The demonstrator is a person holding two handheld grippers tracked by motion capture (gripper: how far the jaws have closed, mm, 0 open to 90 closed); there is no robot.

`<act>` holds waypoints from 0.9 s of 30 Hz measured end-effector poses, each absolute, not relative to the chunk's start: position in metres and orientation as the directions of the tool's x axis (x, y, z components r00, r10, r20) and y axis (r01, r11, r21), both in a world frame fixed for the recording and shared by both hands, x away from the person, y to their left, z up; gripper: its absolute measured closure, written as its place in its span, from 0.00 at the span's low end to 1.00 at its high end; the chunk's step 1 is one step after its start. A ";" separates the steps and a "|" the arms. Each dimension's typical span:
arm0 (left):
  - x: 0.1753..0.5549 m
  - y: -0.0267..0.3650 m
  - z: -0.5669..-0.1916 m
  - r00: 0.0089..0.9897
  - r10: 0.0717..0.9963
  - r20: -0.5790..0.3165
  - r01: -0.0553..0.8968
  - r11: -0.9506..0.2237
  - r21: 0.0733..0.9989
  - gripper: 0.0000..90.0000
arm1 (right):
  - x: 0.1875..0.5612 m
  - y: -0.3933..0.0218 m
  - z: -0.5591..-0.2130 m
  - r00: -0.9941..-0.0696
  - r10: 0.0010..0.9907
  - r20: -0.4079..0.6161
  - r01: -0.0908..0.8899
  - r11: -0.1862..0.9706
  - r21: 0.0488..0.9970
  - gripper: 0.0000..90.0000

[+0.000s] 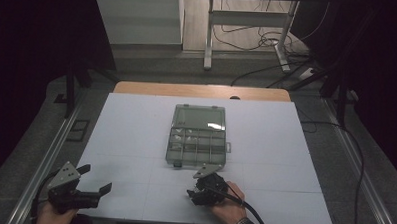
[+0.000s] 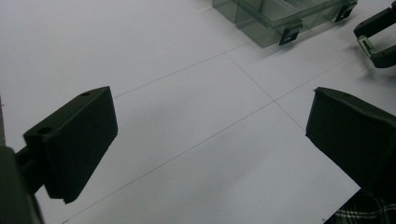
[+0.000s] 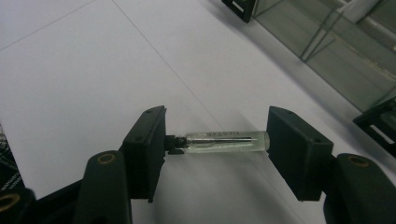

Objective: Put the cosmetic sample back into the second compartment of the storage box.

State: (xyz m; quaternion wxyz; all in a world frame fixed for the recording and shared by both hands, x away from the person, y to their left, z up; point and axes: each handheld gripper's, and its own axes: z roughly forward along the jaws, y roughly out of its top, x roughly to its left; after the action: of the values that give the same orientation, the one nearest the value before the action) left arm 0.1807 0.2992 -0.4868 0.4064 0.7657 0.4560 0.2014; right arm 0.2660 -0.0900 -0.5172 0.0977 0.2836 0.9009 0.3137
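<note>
Right gripper (image 3: pixel 217 140) clamped end to end on a small clear tube (image 3: pixel 227 140) with a dark cap, held crosswise between the pads, just above the white table (image 3: pixel 70 70). Clear compartment box (image 3: pixel 336 42) lying open beyond the fingertips, near. Left gripper (image 2: pixel 210 135) spread wide, nothing between the pads, well apart from the tube.

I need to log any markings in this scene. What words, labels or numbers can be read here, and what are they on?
Clear tube clamped end to end in the right gripper: a short dark line of print runs along it, too small and blurred to read.
Compartment box: no readable text.
White table sheet: thin ruled lines, no text.
Left gripper: no markings visible.
</note>
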 end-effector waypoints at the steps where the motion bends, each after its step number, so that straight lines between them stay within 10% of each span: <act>1: 0.181 0.299 -0.487 0.503 0.862 -0.062 0.535 -0.254 0.806 0.03 | 0.266 -0.090 -0.517 -0.820 0.572 0.002 0.450 0.642 0.621 0.44; 27: 0.181 0.299 -0.487 0.507 0.860 -0.062 0.535 -0.257 0.805 0.03 | 0.290 -0.099 -0.492 -0.819 0.571 0.057 0.447 0.573 0.687 0.44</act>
State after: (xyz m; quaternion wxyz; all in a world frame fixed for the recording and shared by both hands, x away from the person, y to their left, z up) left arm 0.1811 0.2989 -0.4870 0.4061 0.7672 0.4545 0.2000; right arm 0.2905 -0.0990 -0.4920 0.0859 0.2883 0.8827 0.3611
